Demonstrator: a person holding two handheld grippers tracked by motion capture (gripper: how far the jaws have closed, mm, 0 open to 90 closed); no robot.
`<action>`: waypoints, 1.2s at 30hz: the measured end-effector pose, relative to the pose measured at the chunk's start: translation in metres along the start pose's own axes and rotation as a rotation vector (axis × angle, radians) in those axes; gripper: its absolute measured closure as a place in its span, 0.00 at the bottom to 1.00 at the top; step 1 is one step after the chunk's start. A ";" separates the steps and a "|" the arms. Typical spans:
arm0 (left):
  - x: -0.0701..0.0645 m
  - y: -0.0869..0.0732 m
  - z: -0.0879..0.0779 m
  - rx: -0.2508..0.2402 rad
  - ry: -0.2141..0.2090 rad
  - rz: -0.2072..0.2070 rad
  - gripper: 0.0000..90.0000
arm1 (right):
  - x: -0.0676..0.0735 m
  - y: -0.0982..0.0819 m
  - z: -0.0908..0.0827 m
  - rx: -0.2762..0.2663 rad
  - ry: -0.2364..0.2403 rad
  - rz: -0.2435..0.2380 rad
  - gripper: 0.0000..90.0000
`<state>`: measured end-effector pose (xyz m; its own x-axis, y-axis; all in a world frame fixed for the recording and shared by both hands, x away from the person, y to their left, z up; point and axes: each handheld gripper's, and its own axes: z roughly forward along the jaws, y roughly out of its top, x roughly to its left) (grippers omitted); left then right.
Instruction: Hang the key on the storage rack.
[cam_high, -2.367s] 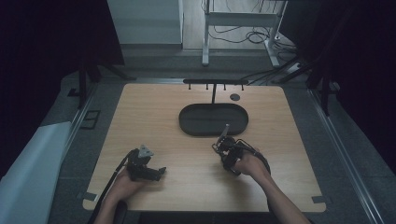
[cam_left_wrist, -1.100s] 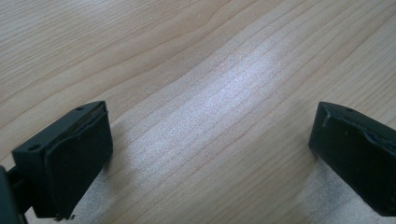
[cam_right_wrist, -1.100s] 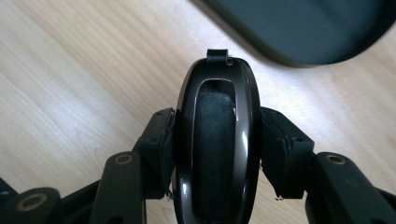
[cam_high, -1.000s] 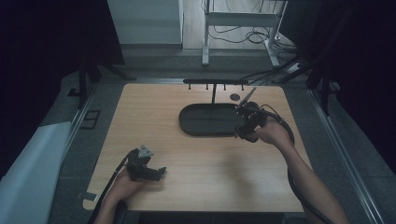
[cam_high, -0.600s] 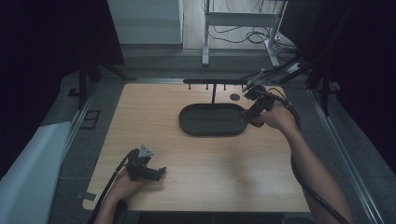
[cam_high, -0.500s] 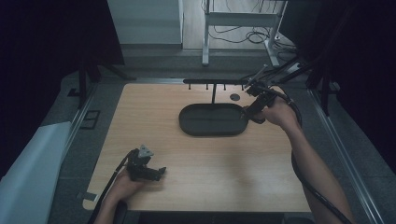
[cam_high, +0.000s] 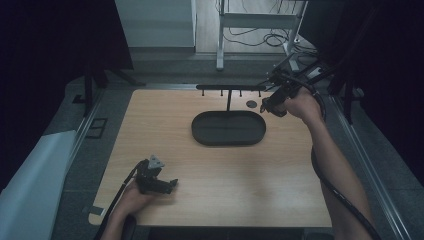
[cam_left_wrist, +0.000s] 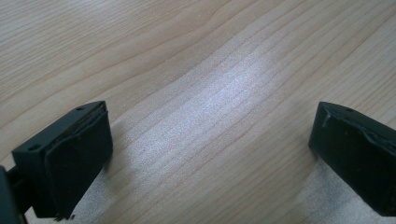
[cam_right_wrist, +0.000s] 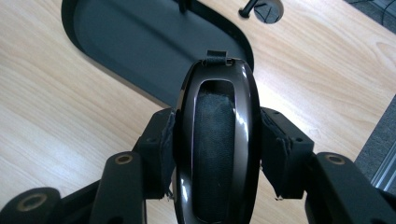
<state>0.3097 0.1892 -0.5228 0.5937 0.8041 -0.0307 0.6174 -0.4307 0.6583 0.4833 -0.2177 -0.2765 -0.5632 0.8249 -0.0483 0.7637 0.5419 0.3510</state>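
A glossy black oval fob (cam_right_wrist: 215, 93) with a small strap loop at its top sits upright between the pads of my right gripper (cam_right_wrist: 218, 144), which is shut on it. In the high view my right gripper (cam_high: 271, 103) hangs at the far right of the table, just below the right end of a black peg rack (cam_high: 230, 87). The rack's post rises from a black oval tray (cam_high: 228, 135), whose rim (cam_right_wrist: 116, 70) lies right under the fob. My left gripper (cam_high: 167, 184) rests on the near left of the table, open (cam_left_wrist: 210, 154) over bare wood.
A small round grey disc (cam_high: 251, 104) lies on the wood between the tray and my right gripper, also seen as the disc (cam_right_wrist: 267, 7) beyond the fob. The table's right edge (cam_high: 325, 150) is close to the right forearm. Dark stands and cables lie behind the table.
My right gripper has carried the fob from the near middle of the table up and away to the rack's right end. The left gripper has not moved.
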 end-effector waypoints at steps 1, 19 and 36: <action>0.000 0.000 0.000 0.000 0.000 0.000 0.00 | -0.001 0.003 -0.001 -0.003 -0.004 0.004 0.55; 0.000 0.000 0.000 -0.002 0.002 0.000 0.00 | -0.005 0.040 -0.004 -0.020 -0.026 0.041 0.55; 0.000 0.000 0.000 0.003 0.001 0.002 0.00 | -0.016 0.055 0.003 -0.029 -0.109 0.080 0.55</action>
<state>0.3096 0.1894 -0.5227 0.5942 0.8038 -0.0284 0.6179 -0.4336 0.6559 0.5355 -0.2009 -0.2592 -0.4621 0.8786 -0.1204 0.7944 0.4705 0.3843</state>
